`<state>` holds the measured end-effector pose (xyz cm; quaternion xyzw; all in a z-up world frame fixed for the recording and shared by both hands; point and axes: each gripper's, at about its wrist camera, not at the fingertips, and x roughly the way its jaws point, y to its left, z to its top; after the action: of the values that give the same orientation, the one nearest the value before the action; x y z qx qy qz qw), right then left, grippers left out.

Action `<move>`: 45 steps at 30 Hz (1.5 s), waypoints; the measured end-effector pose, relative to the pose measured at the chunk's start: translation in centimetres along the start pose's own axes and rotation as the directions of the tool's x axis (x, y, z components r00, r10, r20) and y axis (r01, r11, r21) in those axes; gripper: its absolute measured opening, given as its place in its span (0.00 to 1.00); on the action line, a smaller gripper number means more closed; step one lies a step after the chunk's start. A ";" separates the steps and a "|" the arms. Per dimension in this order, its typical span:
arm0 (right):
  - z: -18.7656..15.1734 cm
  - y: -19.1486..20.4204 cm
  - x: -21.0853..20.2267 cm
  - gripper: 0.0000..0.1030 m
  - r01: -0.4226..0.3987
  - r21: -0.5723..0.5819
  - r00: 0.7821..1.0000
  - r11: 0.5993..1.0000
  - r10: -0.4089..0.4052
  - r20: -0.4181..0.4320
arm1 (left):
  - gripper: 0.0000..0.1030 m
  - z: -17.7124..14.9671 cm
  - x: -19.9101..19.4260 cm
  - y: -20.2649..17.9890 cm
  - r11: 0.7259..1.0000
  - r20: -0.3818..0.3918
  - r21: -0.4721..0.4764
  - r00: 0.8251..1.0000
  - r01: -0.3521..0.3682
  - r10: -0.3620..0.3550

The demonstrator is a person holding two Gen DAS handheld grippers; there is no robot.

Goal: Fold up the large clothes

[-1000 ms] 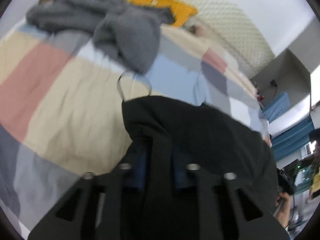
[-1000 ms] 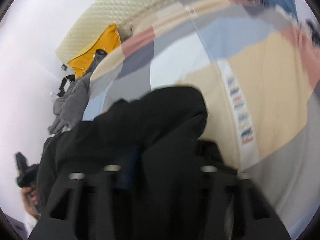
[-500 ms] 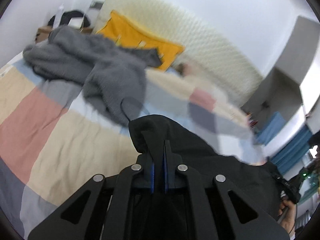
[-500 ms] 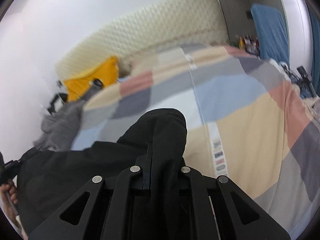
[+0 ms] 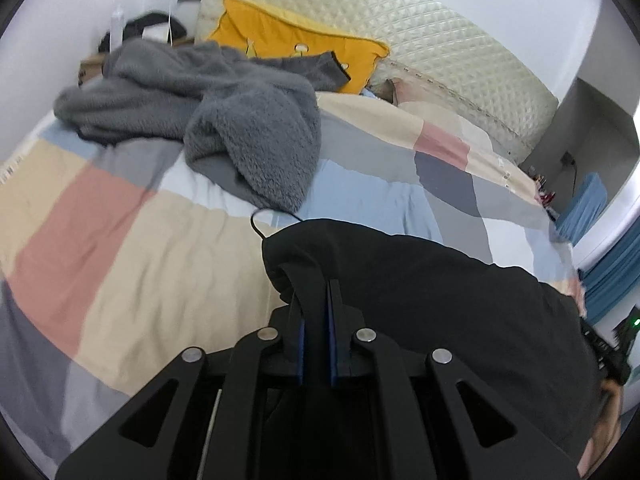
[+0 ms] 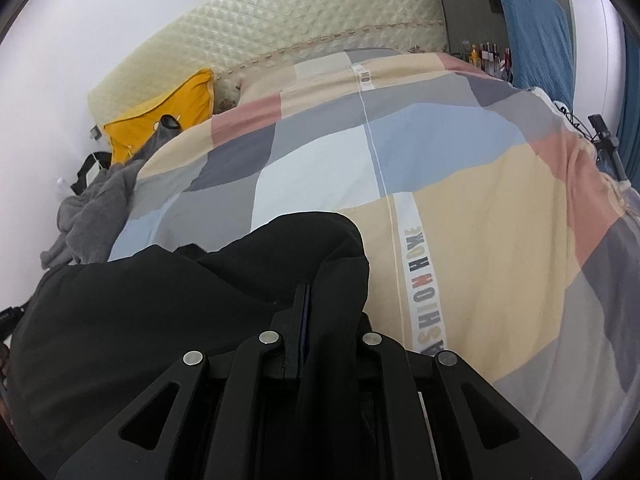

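Note:
A large black garment (image 5: 440,292) hangs between my two grippers above the bed. My left gripper (image 5: 316,300) is shut on one edge of it, with the cloth pinched between its blue pads. A thin black cord loop (image 5: 260,224) sticks out at that edge. My right gripper (image 6: 316,304) is shut on the other edge of the black garment (image 6: 160,312), whose cloth drapes over and hides the right finger. The garment stretches across the lower part of both views and hides the bed below it.
The bed has a patchwork quilt (image 5: 120,240) in beige, pink, grey and blue. A crumpled grey fleece garment (image 5: 240,120) lies at the far left by a yellow pillow (image 5: 296,48) and a quilted cream headboard (image 5: 440,40). A blue cloth (image 6: 536,32) hangs at the right.
Both grippers have risen and tilted up with the black garment, so the headboard and wall now show. The garment is lifted and spread between them.

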<state>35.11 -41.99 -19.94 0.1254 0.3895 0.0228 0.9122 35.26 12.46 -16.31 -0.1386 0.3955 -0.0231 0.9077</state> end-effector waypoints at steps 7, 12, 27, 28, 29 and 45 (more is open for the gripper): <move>-0.5 1.6 -3.4 0.85 -0.023 -0.026 0.999 0.999 0.024 0.032 | 0.35 -0.7 -3.2 -0.5 0.999 0.044 0.032 0.999 -0.026 0.025; -0.2 3.1 -6.8 0.84 -0.001 -0.026 0.996 1.000 0.004 0.094 | 0.56 -0.9 -6.6 -1.6 0.999 0.086 0.045 0.996 -0.007 0.003; 1.0 12.4 -29.6 0.85 -0.045 -0.154 0.905 0.987 0.106 0.411 | 0.58 -1.5 -25.3 -8.5 0.973 0.283 0.171 0.938 0.156 -0.200; 0.8 13.1 -31.0 0.85 -0.049 -0.165 0.895 0.985 0.117 0.431 | 0.58 -1.6 -26.6 -8.9 0.971 0.301 0.190 0.932 0.148 -0.201; 0.4 14.0 -32.9 0.86 -0.050 -0.180 0.881 0.982 0.128 0.455 | 0.58 -1.8 -27.8 -9.4 0.968 0.316 0.208 0.927 0.138 -0.200; -9.5 20.6 -43.6 0.91 -0.056 -0.320 0.784 0.946 0.240 0.573 | 0.58 -9.2 -38.5 -13.6 0.907 0.417 0.395 0.852 0.145 -0.317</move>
<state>-0.85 -26.16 9.59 0.0237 0.0592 0.1099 0.9919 3.16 3.11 8.79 -0.0241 0.1322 -0.1690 0.9764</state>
